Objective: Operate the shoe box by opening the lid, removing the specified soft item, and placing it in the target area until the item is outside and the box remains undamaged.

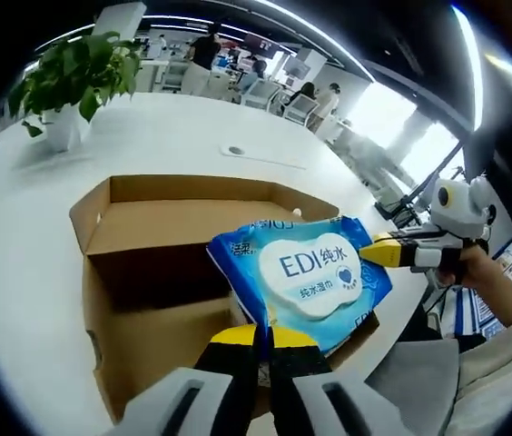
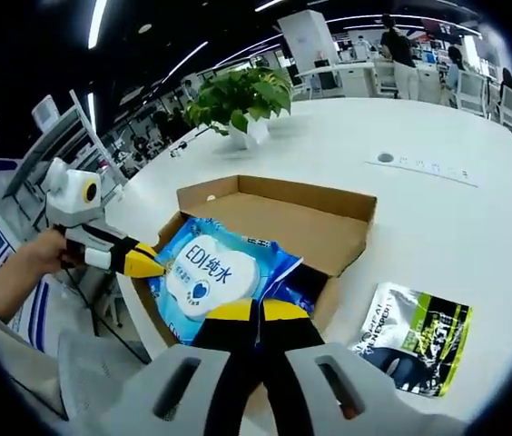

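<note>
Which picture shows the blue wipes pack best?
The left gripper view: the blue wipes pack looks bigger there, with its white label clear to read. In the right gripper view the pack looks smaller and tilted, over the open cardboard box.

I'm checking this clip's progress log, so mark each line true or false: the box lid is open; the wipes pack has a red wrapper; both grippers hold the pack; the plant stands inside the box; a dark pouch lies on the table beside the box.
1. The cardboard box has its lid open. True.
2. The wipes pack has a red wrapper. False: it is blue with a white label.
3. Both grippers hold the pack. True: the left gripper and right gripper each pinch an edge.
4. The potted plant stands inside the box. False: it stands on the white table beyond it.
5. A dark pouch lies beside the box. True.
</note>
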A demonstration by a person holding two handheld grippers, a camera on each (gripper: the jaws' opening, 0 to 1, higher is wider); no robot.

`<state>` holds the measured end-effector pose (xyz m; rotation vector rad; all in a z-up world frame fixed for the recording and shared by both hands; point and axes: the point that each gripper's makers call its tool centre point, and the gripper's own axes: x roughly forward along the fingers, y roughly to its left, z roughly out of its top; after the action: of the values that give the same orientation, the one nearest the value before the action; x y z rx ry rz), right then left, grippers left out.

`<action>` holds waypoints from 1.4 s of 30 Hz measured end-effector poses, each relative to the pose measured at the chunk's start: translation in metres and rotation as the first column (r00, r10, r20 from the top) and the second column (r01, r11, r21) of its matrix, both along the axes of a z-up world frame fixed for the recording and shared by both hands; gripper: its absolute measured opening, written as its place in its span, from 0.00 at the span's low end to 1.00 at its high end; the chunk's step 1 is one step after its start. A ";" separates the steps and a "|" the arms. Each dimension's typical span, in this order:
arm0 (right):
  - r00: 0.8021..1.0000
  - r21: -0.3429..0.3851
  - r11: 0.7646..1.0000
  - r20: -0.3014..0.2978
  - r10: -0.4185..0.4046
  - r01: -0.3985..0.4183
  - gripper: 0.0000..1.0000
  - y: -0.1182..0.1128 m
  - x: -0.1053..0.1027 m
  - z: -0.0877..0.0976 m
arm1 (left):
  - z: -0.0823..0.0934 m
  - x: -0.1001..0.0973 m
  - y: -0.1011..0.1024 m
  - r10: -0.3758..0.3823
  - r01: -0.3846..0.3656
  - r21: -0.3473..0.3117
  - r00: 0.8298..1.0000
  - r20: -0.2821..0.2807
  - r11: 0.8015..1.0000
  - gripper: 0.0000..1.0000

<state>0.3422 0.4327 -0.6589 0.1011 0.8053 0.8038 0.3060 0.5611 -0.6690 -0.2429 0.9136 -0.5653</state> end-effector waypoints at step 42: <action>0.993 -0.059 0.991 0.012 -0.120 0.121 0.00 -0.147 0.010 0.010 | 0.010 0.023 -0.143 -0.168 0.170 -0.030 0.984 0.059 0.985 0.01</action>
<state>0.3524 0.2858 -0.6490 0.0922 0.8066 0.6653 0.3291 0.4185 -0.6585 -0.1811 0.8756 -0.7420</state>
